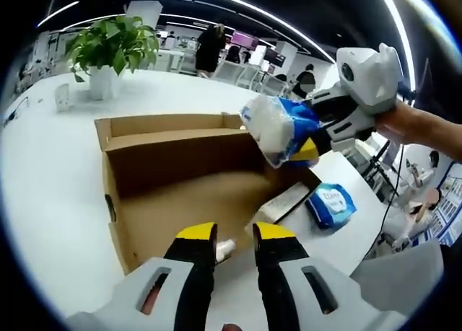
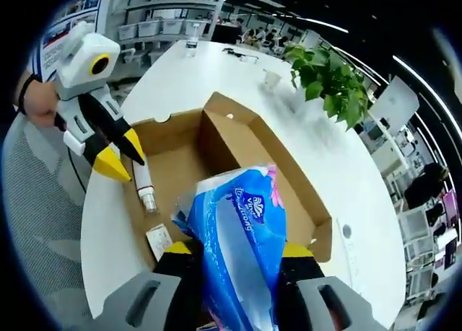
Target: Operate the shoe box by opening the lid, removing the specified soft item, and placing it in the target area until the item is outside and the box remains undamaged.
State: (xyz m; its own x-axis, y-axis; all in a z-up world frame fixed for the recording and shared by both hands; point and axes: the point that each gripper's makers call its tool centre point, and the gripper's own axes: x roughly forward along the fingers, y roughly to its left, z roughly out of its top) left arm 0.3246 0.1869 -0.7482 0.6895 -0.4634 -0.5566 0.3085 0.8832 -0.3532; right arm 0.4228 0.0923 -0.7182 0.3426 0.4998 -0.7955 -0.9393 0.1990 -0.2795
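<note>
An open cardboard shoe box (image 1: 180, 158) lies on a white table (image 1: 50, 165), its lid folded back on the far side. My right gripper (image 1: 302, 135) comes in from the right, shut on a blue and white soft tissue pack (image 1: 273, 125), held above the box's right end. In the right gripper view the pack (image 2: 242, 244) stands between that gripper's (image 2: 237, 250) yellow-tipped jaws, over the box (image 2: 245, 147). My left gripper (image 1: 235, 234) is open at the box's near wall; from the other side it (image 2: 124, 158) hovers by the box edge, holding nothing.
A small bottle (image 2: 144, 187) and a white card (image 2: 159, 239) lie inside the box. A second blue pack (image 1: 332, 205) rests on the table right of the box. A potted plant (image 1: 112, 50) stands behind it. People sit at desks in the background.
</note>
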